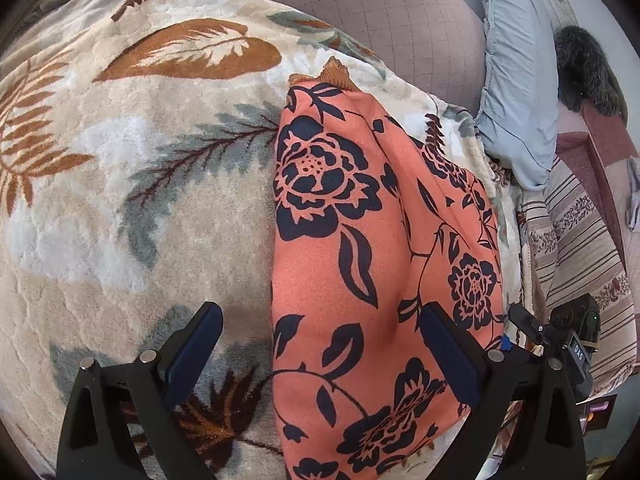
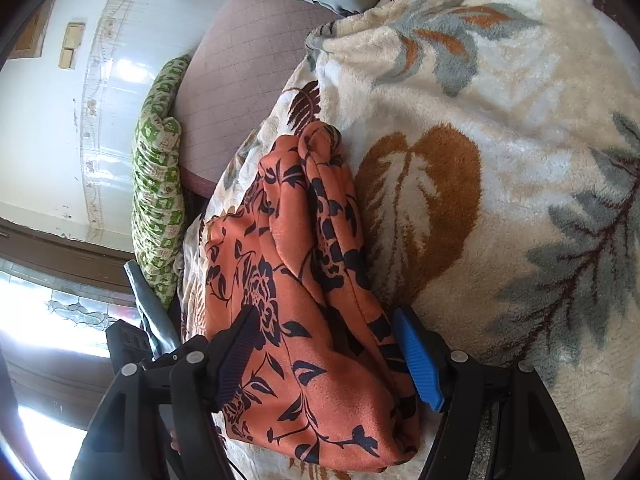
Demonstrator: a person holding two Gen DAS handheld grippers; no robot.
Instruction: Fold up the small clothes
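The orange floral garment (image 1: 360, 260) is lying on the fuzzy leaf-print blanket (image 1: 120, 200) on the bed, and from where I'm standing it looks already doubled over lengthwise into a long narrow strip, so I'd guess the fold is partway done. There's probably at least one more fold across its length left, and the far end is still bunched and lumpy in the right wrist view. The left gripper (image 1: 320, 344) hangs right over the near end of the strip with its jaws spread wide, one finger over the blanket and the other over the cloth, holding nothing. The right gripper (image 2: 330, 354) is also spread open, straddling the near part of the garment (image 2: 304, 280) without pinching it as far as I can tell. Further back there's a mauve quilted cushion (image 1: 380, 12), a pale blue pillow (image 1: 516, 80) and a green patterned pillow (image 2: 158, 200) against the wall.
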